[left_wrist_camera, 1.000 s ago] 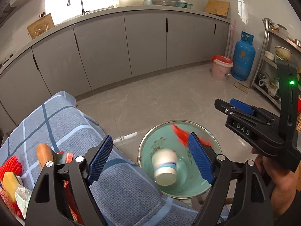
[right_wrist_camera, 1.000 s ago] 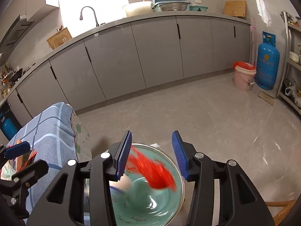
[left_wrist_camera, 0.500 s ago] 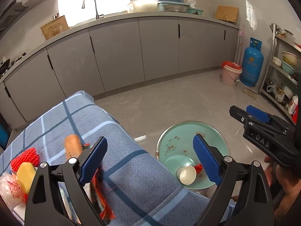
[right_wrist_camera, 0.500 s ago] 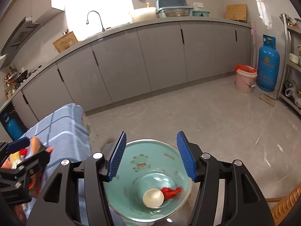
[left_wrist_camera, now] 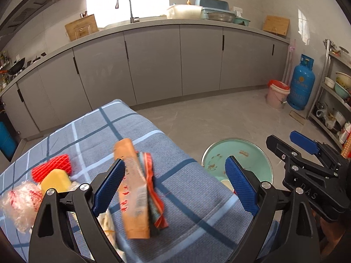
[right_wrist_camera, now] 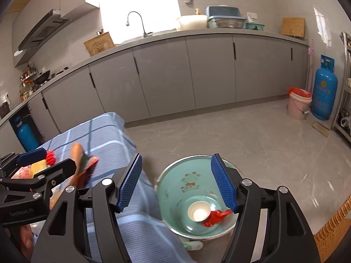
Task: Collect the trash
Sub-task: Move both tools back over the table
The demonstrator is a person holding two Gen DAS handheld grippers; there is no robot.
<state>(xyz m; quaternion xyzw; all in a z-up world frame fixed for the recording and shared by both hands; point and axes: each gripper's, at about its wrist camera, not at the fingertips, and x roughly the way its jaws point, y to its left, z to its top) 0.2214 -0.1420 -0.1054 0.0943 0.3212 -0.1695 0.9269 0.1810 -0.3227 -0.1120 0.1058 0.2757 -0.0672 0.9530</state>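
Note:
A green enamel basin (right_wrist_camera: 175, 188) stands on the floor beside the table and holds a white paper cup (right_wrist_camera: 198, 211) and a red scrap (right_wrist_camera: 216, 217). My right gripper (right_wrist_camera: 178, 182) is open and empty above the basin. My left gripper (left_wrist_camera: 175, 188) is open and empty above the blue checked tablecloth (left_wrist_camera: 193, 192). An orange wrapper (left_wrist_camera: 131, 188) with a red-green packet (left_wrist_camera: 153, 186) lies between its fingers. A red foam net (left_wrist_camera: 51, 167), a yellow block (left_wrist_camera: 56, 180) and a clear plastic wad (left_wrist_camera: 20, 199) lie at the left. The basin also shows in the left wrist view (left_wrist_camera: 248, 155).
Grey kitchen cabinets (right_wrist_camera: 164, 74) run along the back wall. A pink bucket (right_wrist_camera: 299, 105) and a blue gas cylinder (right_wrist_camera: 324, 89) stand at the far right by a metal shelf (left_wrist_camera: 335, 100). A wicker edge (right_wrist_camera: 333, 230) is at the right gripper's lower right.
The cup and the red scrap fell into the basin and came to rest. Both grippers rose and pulled back; the left one swung left over the table's trash.

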